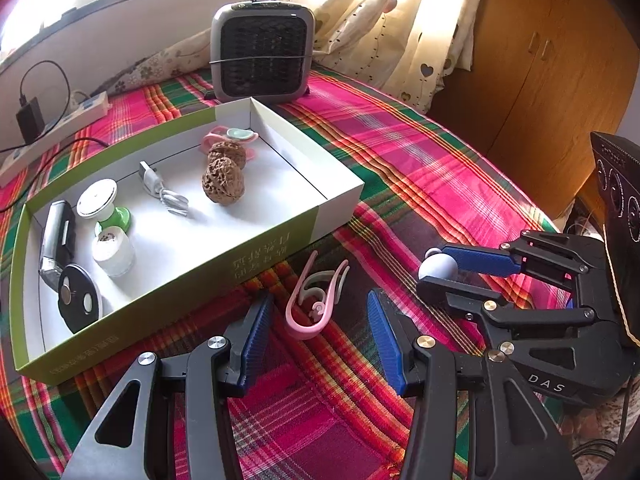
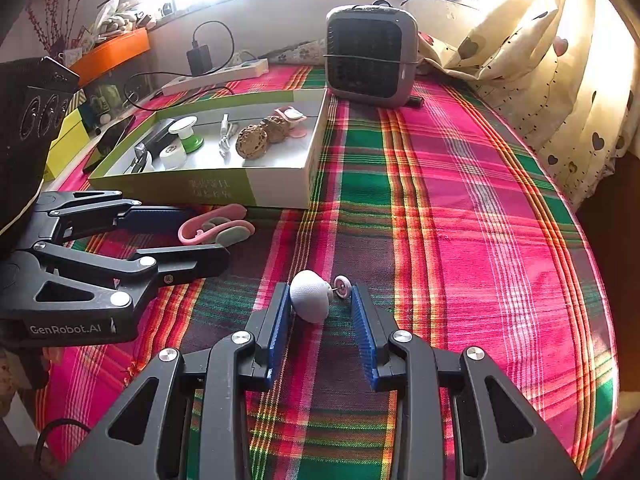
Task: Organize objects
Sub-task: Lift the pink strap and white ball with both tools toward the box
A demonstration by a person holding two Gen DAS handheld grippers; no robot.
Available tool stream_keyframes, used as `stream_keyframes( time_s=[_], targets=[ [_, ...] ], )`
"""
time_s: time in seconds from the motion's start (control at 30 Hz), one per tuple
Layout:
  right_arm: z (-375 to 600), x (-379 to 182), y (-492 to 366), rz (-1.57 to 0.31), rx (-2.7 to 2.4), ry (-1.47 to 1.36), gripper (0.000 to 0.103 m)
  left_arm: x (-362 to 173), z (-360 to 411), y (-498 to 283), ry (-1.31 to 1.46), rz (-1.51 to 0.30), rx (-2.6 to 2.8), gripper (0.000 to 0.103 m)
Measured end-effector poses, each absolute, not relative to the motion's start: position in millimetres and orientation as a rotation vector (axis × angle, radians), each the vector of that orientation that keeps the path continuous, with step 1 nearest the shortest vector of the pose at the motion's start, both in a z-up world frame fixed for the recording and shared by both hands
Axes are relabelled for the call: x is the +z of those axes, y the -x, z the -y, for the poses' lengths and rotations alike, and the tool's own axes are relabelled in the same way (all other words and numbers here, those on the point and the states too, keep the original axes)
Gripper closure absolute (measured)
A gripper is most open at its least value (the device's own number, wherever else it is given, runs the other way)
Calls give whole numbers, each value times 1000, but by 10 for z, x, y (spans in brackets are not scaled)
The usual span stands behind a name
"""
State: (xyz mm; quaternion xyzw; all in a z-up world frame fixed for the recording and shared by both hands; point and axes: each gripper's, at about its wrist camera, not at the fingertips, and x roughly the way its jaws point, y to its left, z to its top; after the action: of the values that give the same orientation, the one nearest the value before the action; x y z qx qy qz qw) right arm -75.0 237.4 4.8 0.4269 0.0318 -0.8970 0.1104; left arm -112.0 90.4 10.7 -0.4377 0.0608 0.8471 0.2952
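A pink and grey ear-hook clip [image 1: 314, 304] lies on the plaid cloth just in front of the open box [image 1: 340, 210]. My left gripper [image 1: 319, 300] is open around the clip, with a gap at each blue pad. In the right wrist view the clip [image 2: 216, 226] sits between the left gripper's [image 2: 208, 236] tips. My right gripper [image 2: 320, 288] is shut on a small white knob [image 2: 310, 296] with a pin and a little disc; it appears again [image 1: 438, 266] in the left wrist view. The box holds two walnuts [image 1: 218, 186], a white cable [image 1: 164, 192], another pink clip [image 1: 230, 136] and several small items.
A grey fan heater [image 1: 262, 56] stands behind the box. A power strip [image 1: 56, 128] with a black charger lies at the back left. Curtains [image 2: 560, 80] hang along the right table edge. An orange tray [image 2: 112, 54] sits far left, a wooden cabinet [image 1: 540, 60] far right.
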Motion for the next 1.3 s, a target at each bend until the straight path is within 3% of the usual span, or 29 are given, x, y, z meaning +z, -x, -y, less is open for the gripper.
stream_keyframes(
  time_s=[0.27, 0.43, 1.03, 1.1, 1.3],
  targets=[
    [-2369, 43, 764, -106, -2634, -1257, 69, 97, -992, 1171, 1170, -194, 2269, 56],
    [-2345, 29, 782, -124, -2628, -1263, 54, 97, -999, 1181, 1170, -203, 2276, 57],
    [-2360, 34, 818, -124, -2651, -1277, 55, 90, -937, 1188, 1191, -181, 2340, 81],
    [-2359, 38, 810, -125, -2652, -1273, 62, 90, -933, 1186, 1193, -177, 2342, 81],
    [-2359, 47, 802, -125, -2650, -1268, 68, 93, -938, 1172, 1196, -177, 2347, 81]
  ],
)
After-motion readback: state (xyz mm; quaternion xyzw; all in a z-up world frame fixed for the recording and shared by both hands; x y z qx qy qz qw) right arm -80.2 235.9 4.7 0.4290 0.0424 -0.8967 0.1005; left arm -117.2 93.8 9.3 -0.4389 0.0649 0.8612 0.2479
